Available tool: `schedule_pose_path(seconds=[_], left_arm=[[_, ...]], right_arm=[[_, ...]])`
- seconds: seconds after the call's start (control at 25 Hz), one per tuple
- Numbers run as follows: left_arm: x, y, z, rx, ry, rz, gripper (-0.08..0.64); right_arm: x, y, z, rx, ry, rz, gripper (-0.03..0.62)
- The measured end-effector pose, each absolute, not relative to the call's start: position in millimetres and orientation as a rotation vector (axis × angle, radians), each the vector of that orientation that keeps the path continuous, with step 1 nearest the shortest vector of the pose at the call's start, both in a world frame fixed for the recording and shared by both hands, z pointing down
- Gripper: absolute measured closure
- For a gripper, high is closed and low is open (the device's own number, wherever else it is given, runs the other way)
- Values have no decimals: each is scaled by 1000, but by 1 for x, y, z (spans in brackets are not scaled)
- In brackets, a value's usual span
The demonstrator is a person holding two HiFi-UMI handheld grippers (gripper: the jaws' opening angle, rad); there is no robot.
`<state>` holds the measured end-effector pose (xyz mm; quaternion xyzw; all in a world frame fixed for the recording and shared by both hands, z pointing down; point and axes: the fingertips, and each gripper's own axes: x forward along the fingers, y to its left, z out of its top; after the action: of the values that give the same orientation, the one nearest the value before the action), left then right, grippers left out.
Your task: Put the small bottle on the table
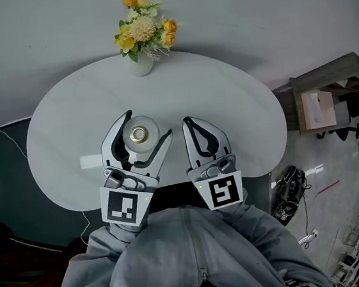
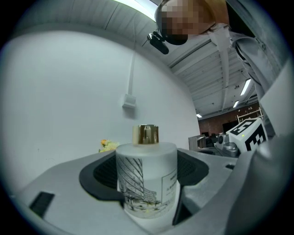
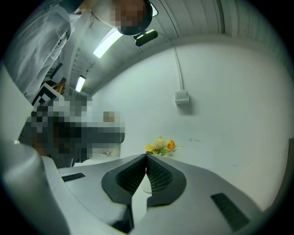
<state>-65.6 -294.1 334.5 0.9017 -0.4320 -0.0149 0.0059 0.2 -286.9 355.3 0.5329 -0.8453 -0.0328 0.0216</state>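
The small bottle [image 1: 140, 135] is frosted white with a gold cap and a line drawing on its label. It stands upright between the jaws of my left gripper [image 1: 148, 124] over the near part of the round white table [image 1: 233, 108]. In the left gripper view the bottle [image 2: 146, 183] fills the gap and both dark pads [image 2: 98, 176] press its sides. Whether its base touches the table is hidden. My right gripper [image 1: 187, 122] is beside it on the right, shut and empty, with its jaw tips meeting [image 3: 147, 157].
A white vase of yellow flowers [image 1: 142, 38] stands at the table's far edge. A wooden shelf unit [image 1: 328, 94] and a dark bag [image 1: 289, 191] are on the floor to the right. A cable [image 1: 12, 142] runs past the table's left side.
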Motion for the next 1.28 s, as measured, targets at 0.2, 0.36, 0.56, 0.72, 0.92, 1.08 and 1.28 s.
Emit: schedule_pose_path(seconds=[0.2, 0.36, 0.56, 0.72, 0.92, 1.08, 1.28], left_arm=[[-58, -303, 350, 2826, -1342, -32, 225], [-55, -314, 369, 2827, -1349, -4, 225], [-51, -318, 390, 2824, -1356, 31, 225], [-47, -321, 412, 2841, -1350, 82, 225], [-40, -327, 437, 2831, -1331, 78, 225], [-36, -334, 456, 2817, -1325, 90, 225], [-35, -344, 473, 2801, -1325, 77, 225]], right_arm=[[4, -299, 371, 1629, -2631, -84, 566], [5, -309, 388, 1595, -2636, -74, 566], [5, -313, 411, 1553, -2644, -35, 566], [5, -316, 431, 1520, -2650, -31, 566], [6, -324, 456, 1506, -2643, -14, 566], [11, -332, 472, 1519, -2632, -5, 566], [13, -338, 489, 1499, -2630, -5, 566]])
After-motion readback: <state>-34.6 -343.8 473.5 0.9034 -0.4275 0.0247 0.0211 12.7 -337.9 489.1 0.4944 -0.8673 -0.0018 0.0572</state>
